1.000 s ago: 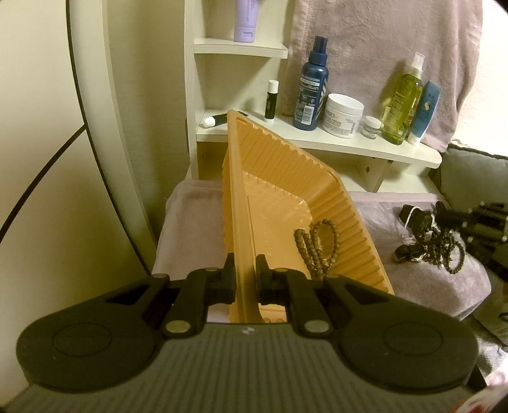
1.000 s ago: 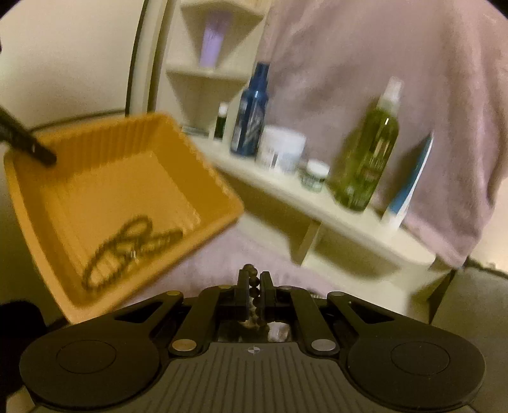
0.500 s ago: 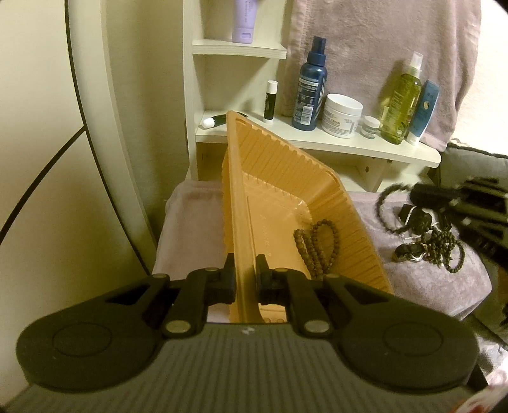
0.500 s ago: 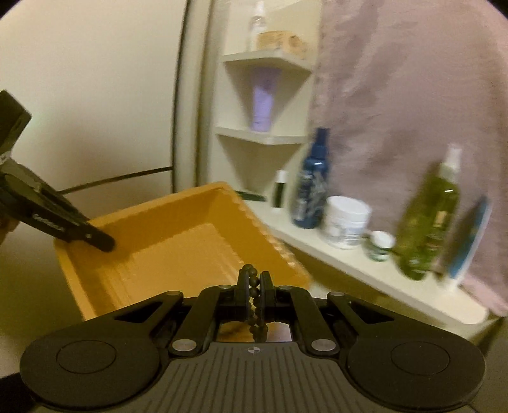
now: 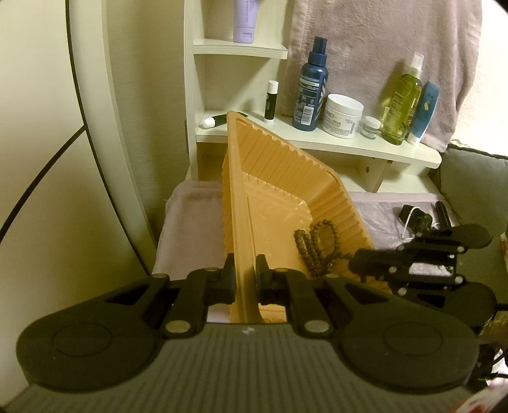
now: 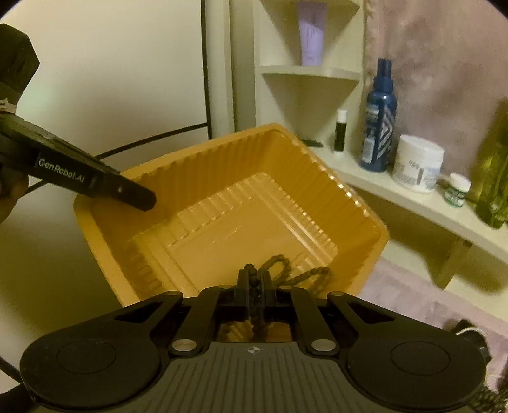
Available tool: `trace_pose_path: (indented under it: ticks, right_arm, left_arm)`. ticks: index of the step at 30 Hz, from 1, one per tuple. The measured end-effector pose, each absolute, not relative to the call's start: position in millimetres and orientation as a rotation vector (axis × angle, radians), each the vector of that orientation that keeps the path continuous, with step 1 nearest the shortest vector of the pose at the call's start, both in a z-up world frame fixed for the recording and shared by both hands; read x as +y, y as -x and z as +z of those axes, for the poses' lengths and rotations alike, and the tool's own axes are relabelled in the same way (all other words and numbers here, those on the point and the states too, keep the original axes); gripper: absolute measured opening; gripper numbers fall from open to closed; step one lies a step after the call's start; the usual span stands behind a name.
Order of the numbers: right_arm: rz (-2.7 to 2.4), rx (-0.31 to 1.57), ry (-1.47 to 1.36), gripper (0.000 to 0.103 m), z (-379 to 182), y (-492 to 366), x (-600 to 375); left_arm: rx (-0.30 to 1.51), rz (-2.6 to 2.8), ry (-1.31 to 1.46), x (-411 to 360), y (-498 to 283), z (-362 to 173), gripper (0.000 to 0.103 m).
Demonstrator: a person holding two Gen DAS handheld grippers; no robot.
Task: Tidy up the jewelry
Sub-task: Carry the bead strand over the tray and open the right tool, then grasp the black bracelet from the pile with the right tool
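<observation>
My left gripper (image 5: 245, 273) is shut on the rim of an orange plastic tray (image 5: 276, 178) and holds it tilted above a pink towel (image 5: 193, 219). A brown bead bracelet (image 5: 314, 244) lies in the tray's low corner. My right gripper (image 6: 254, 282) is shut on a dark bead bracelet (image 6: 255, 305), which hangs between its fingers over the tray's (image 6: 222, 165) near edge. In the left wrist view the right gripper (image 5: 358, 262) reaches in from the right at the tray's rim. A dark jewelry piece with a white string (image 5: 416, 219) lies on the towel.
A white corner shelf (image 5: 333, 139) behind the tray holds a blue bottle (image 5: 312, 89), a white jar (image 5: 343, 116), a green bottle (image 5: 401, 104), a lip balm (image 5: 271, 101) and a purple tube (image 5: 244, 22). A pink towel hangs behind. A grey cushion (image 5: 476, 181) sits at right.
My right gripper has carried the dark bracelet leftward from the towel to the tray's rim. The left gripper and tray have stayed still.
</observation>
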State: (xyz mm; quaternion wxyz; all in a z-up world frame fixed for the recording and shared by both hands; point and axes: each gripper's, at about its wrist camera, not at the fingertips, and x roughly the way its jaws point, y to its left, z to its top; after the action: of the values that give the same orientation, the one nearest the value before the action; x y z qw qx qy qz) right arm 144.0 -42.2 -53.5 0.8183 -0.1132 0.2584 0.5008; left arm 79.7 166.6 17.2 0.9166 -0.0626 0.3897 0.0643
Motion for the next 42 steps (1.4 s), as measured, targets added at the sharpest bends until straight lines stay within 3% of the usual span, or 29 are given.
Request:
trace_pose_path:
  ticks: [7, 8, 9, 11, 27, 42]
  right_arm:
    - [1.044, 0.551, 0.240, 0.008, -57, -144, -43]
    - [1.034, 0.547, 0.241, 0.016, -57, -144, -44]
    - [1.029, 0.545, 0.241, 0.036, -57, -145, -45]
    - [1.017, 0.531, 0.230, 0.061, -56, -145, -49]
    - [0.790, 0.500, 0.151, 0.061, -47, -150, -108]
    - [0.643, 0.553, 0.289, 0.061, -93, -153, -161]
  left_arm:
    - [0.801, 0.132, 0.130, 167, -80, 16, 0.010]
    - [0.801, 0.132, 0.129, 167, -80, 17, 0.010]
    - [0.802, 0.132, 0.128, 167, -80, 17, 0.010]
    - [0.802, 0.132, 0.128, 167, -80, 17, 0.010]
    - [0.801, 0.133, 0.128, 167, -80, 16, 0.010]
    - [0.802, 0.136, 0.130, 168, -79, 17, 0.010]
